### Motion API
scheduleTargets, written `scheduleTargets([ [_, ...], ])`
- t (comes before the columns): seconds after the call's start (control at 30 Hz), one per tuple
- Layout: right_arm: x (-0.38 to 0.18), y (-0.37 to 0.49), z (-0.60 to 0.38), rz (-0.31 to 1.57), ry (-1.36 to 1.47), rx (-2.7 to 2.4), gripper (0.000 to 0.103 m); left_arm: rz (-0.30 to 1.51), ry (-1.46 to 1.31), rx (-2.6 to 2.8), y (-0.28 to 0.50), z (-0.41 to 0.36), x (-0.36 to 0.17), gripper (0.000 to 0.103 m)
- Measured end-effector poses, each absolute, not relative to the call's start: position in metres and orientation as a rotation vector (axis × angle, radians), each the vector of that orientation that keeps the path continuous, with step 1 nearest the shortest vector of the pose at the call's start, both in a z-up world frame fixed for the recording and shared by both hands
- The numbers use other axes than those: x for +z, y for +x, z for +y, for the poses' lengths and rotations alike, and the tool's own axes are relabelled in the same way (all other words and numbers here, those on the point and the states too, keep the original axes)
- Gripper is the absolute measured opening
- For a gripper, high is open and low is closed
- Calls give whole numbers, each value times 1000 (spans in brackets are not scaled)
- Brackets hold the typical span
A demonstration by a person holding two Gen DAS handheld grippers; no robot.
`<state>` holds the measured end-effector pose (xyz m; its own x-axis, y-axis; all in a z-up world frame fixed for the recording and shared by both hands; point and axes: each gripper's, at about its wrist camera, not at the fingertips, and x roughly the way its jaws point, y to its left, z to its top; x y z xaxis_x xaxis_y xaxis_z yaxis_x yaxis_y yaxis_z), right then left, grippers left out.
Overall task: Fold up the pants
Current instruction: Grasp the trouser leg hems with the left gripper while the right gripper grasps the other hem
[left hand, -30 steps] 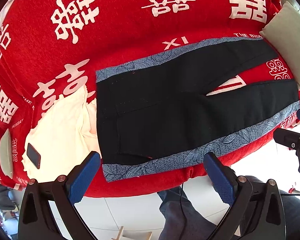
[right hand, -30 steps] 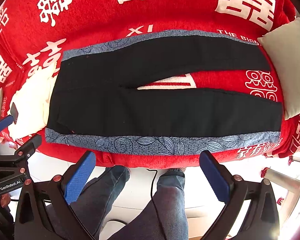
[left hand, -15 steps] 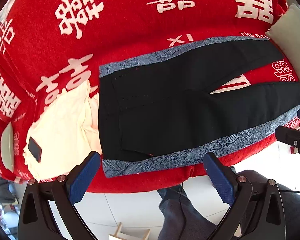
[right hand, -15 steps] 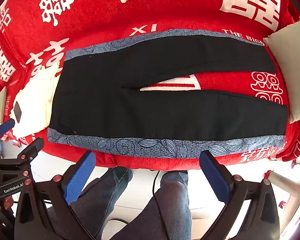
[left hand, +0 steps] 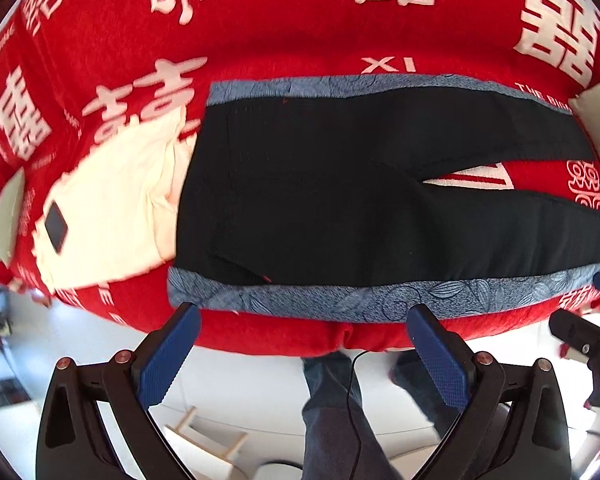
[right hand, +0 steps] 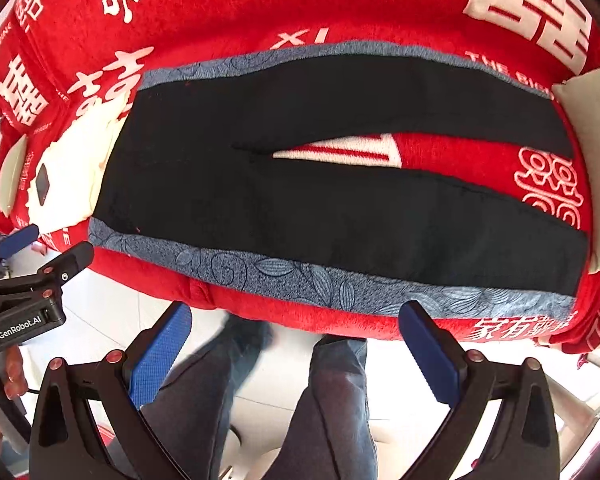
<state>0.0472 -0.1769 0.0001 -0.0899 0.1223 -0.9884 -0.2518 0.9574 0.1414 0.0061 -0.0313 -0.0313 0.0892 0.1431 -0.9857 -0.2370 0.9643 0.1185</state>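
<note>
Black pants [left hand: 340,200] [right hand: 300,184] with blue patterned side stripes lie flat on a red bed cover, waistband to the left, the two legs spread apart toward the right. My left gripper [left hand: 304,340] hangs open just short of the near stripe [left hand: 340,300] by the waist end, nothing between its blue pads. My right gripper [right hand: 296,336] is open too, off the bed's front edge below the near leg [right hand: 420,232]. Each gripper shows at the edge of the other's view.
A cream garment [left hand: 112,208] with a dark phone [left hand: 56,226] on it lies left of the waistband. A pale cushion [right hand: 596,152] sits past the leg ends on the right. A person's jeans-clad legs [right hand: 332,400] stand on the white floor before the red bed [left hand: 300,32].
Both grippers have come closer to the bed's front edge and the pants fill more of each view. Both stay open. The pants have not moved.
</note>
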Motion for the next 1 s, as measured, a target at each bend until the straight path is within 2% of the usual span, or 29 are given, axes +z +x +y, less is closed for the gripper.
scheduleTargets([
  [0.23,-35,30,-194,1607,260,333,103,1393,-259,251,-14,9,-75,103],
  [0.37,-83,8,-199,1598,503,354,103,1361,-375,243,-33,37,-113,103],
  [0.4,-93,4,-198,1596,535,358,102,1355,-399,238,-38,42,-122,98],
  [0.43,-104,-1,-197,1591,571,365,98,1352,-431,230,-43,48,-134,88],
  [0.47,-116,-7,-197,1584,606,369,94,1360,-458,215,-45,52,-144,84],
  [0.5,-126,-12,-196,1584,628,370,80,1369,-486,203,-48,56,-156,83],
  [0.53,-140,-18,-195,1592,655,370,73,1370,-507,197,-51,58,-163,83],
  [0.77,-191,-40,-201,1555,786,376,72,1323,-632,162,-62,61,-193,83],
  [1.0,-193,-25,-213,1405,969,407,72,1347,-669,109,-58,61,-204,83],
])
